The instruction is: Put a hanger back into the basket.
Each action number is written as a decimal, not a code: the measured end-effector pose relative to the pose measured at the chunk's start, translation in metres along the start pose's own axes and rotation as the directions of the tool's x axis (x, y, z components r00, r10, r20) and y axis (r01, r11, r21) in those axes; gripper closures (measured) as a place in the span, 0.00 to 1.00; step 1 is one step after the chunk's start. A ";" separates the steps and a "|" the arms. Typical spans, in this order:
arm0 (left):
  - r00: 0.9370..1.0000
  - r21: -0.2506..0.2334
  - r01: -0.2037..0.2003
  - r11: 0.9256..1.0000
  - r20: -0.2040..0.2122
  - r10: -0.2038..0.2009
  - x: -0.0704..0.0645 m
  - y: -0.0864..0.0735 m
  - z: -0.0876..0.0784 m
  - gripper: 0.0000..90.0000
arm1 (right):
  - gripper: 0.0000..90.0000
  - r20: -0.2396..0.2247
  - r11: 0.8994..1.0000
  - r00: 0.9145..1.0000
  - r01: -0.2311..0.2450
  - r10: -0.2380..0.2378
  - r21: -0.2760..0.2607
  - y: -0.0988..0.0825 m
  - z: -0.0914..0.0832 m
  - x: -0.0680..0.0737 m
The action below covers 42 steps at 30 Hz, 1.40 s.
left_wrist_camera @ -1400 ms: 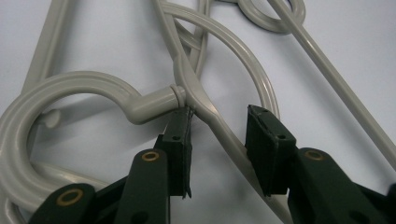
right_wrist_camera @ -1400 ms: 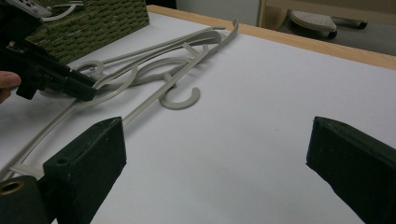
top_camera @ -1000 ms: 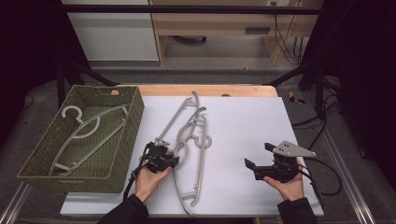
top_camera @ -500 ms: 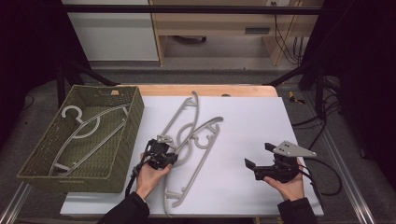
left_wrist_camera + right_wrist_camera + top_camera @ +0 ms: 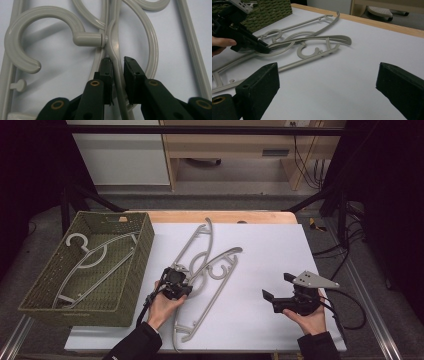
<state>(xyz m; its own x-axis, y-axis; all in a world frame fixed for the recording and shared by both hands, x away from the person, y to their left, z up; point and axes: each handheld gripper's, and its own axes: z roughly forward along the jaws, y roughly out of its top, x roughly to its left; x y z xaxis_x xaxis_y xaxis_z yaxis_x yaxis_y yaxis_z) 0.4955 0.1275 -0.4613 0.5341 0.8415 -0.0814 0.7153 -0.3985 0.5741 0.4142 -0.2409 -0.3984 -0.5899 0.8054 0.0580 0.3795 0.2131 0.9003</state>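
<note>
1. A green woven basket (image 5: 131,270) stood at the left of the white table (image 5: 270,255), touching nothing I worked on, with one grey hanger (image 5: 95,257) lying inside it.
2. Two more hangers lay crossed mid-table; the far hanger (image 5: 192,245) lay under the near hanger (image 5: 210,290), their curved arms tangled where I gripped (a crowded spot).
3. The near hanger's long axis ran diagonally, from the table's near edge up toward the right, its hook (image 5: 30,40) beside my claw.
4. My left gripper (image 5: 117,65) had just been closing, and its pads clamped the near hanger's thin arm.
5. My right gripper (image 5: 327,82) hung wide open over bare table, well apart.
</note>
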 end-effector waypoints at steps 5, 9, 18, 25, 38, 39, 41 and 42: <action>1.000 -0.007 -0.005 1.000 -0.016 0.004 0.001 -0.001 -0.003 0.91 | 0.06 0.000 1.000 1.000 0.001 -0.001 -0.003 0.000 -0.001 -0.001; 1.000 -0.012 -0.020 1.000 0.003 0.020 0.000 -0.001 -0.007 0.91 | 0.06 0.001 1.000 1.000 0.001 -0.001 0.000 0.000 0.000 0.000; 0.998 -0.070 -0.033 0.997 0.051 0.036 -0.002 -0.001 -0.026 0.91 | 0.07 0.002 1.000 1.000 0.000 0.000 -0.007 0.000 -0.002 -0.001; 0.996 -0.130 -0.051 0.990 0.070 0.060 -0.004 0.000 -0.046 0.92 | 0.07 -0.001 1.000 1.000 -0.002 0.002 -0.013 0.001 -0.005 -0.002; 0.991 -0.222 -0.111 0.969 0.049 0.125 -0.014 0.009 -0.090 0.92 | 0.07 0.002 1.000 1.000 -0.011 0.011 -0.029 0.002 -0.008 -0.003; 0.991 -0.224 -0.114 0.968 0.049 0.128 -0.014 0.010 -0.094 0.92 | 0.07 0.006 1.000 1.000 -0.010 0.011 -0.026 0.002 -0.008 -0.003; 0.989 -0.225 -0.131 0.965 0.038 0.143 -0.016 0.013 -0.103 0.92 | 0.07 0.005 1.000 1.000 -0.010 0.010 -0.024 0.002 -0.007 -0.002; 0.987 -0.216 -0.152 0.964 0.026 0.161 -0.016 0.015 -0.109 0.92 | 0.07 0.004 1.000 1.000 -0.009 0.010 -0.023 0.002 -0.007 -0.002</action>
<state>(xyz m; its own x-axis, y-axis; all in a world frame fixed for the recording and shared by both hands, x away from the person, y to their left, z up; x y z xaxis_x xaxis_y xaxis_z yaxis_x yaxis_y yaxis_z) 0.4481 0.1477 -0.3630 0.6539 0.7565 -0.0086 0.5112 -0.4334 0.7422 0.4112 -0.2464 -0.3935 -0.5833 0.8097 0.0648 0.3685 0.1927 0.9095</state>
